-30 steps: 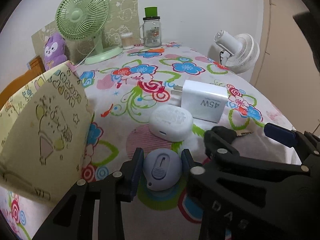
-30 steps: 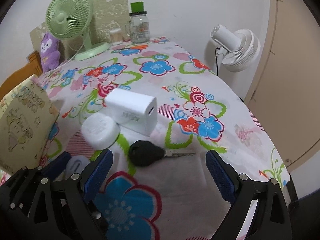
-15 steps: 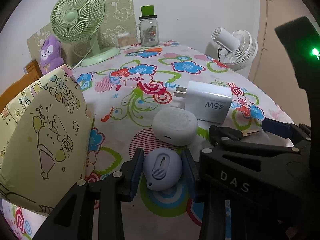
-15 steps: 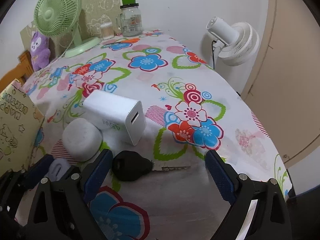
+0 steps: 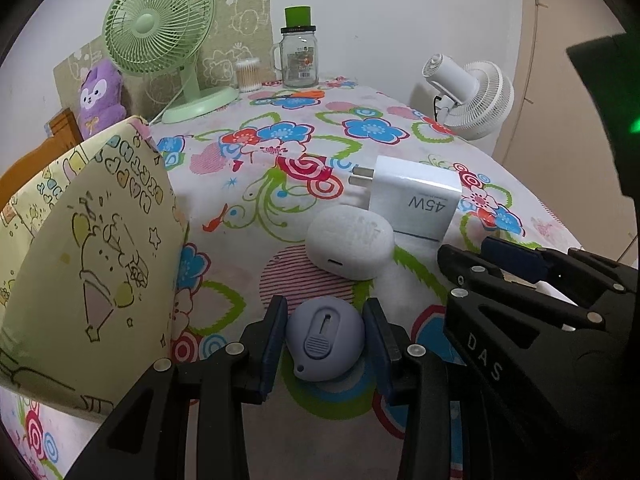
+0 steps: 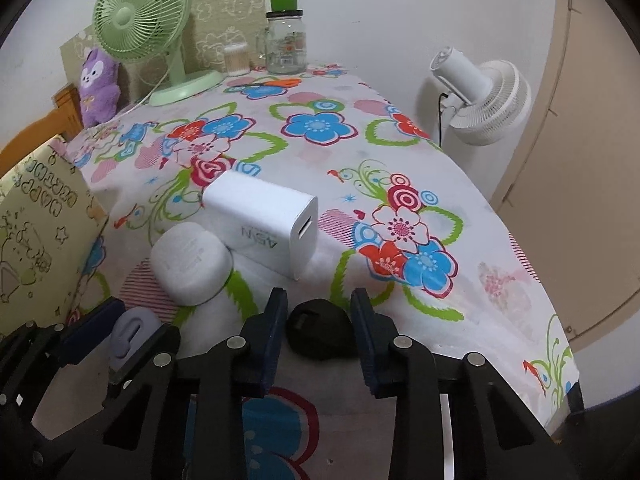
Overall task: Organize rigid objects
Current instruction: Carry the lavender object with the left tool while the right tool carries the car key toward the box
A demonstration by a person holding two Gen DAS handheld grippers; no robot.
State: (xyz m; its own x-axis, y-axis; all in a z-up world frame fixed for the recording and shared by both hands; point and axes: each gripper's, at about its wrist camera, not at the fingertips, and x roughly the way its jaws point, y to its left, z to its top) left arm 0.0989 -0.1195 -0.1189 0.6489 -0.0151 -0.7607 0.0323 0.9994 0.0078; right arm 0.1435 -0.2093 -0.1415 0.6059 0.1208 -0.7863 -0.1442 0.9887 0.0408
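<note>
My left gripper (image 5: 325,338) is shut on a round lavender case (image 5: 323,340) just above the flowered tablecloth. My right gripper (image 6: 320,332) has closed around a black key fob (image 6: 318,332) on the cloth; its blue pads touch both sides. A white round earbud case (image 5: 349,242) and a white 45W charger (image 5: 412,200) lie just beyond; they also show in the right wrist view, the earbud case (image 6: 190,262) and the charger (image 6: 260,222). The right gripper shows in the left wrist view (image 5: 516,264).
A yellow cartoon-print bag (image 5: 80,264) stands at the left. At the far edge are a green desk fan (image 5: 160,36), a purple plush (image 5: 100,98), a cotton-swab tub (image 5: 249,75) and a glass jar (image 5: 298,54). A white fan (image 5: 472,100) stands off the right edge.
My right gripper moved forward onto the black key fob and closed from wide open to pinching it. My left gripper stayed shut on the lavender case.
</note>
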